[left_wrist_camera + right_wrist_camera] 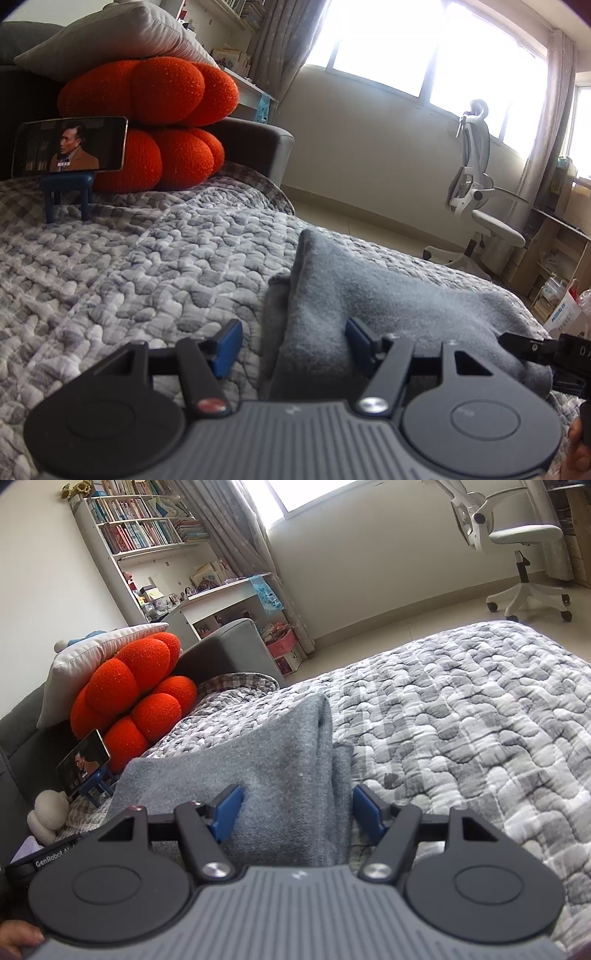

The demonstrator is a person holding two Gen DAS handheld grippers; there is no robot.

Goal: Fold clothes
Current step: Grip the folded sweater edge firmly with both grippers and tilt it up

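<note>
A phone [70, 144] stands on a blue stand [67, 192] at the far left, before orange cushions [147, 92]. The left gripper [291, 345] holds its fingers wide, the grey garment's [369, 288] folded edge between them, unpressed. The garment lies on the quilted bed [129, 266]. The right gripper [295, 812] likewise straddles it, fingers wide, nothing gripped.

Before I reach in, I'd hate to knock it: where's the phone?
The phone stands on a small blue stand at the left wrist view's far left, against the orange cushion.
</note>
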